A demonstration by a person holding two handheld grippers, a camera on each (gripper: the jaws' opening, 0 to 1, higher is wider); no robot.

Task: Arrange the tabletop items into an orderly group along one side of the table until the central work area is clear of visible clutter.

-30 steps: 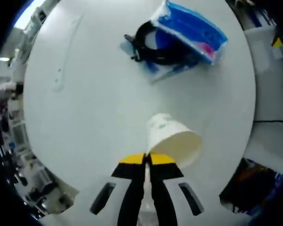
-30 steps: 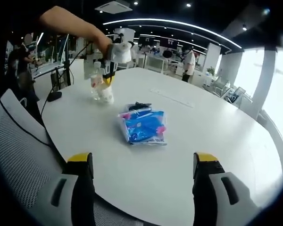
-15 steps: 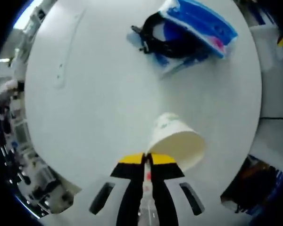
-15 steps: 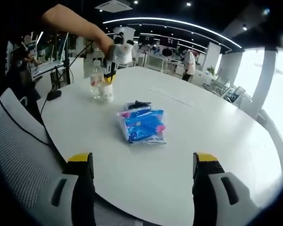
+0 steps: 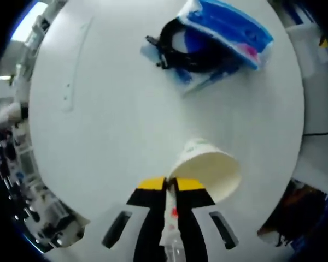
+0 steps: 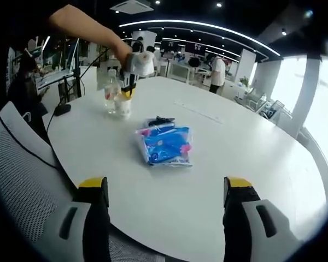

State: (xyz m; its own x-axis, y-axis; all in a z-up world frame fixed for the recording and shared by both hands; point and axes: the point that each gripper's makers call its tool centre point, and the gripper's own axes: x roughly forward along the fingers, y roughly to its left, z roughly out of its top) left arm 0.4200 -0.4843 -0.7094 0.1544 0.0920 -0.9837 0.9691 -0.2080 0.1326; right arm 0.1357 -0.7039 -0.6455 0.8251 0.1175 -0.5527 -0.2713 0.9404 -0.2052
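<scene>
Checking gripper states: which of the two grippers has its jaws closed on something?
The left gripper: its jaws pinch the paper cup's rim. The right gripper is spread wide, empty.

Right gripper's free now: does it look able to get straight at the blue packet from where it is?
Probably yes. The right gripper is open, the blue packet lies ahead with bare table between; the left gripper is off by the paper cup.

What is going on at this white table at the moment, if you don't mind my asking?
A person is tidying a white round table. The left tongs are shut on the rim of a paper cup, next to a water bottle near the table's edge. The right tongs hang open. A blue packet with a black cable lies mid-table.
</scene>
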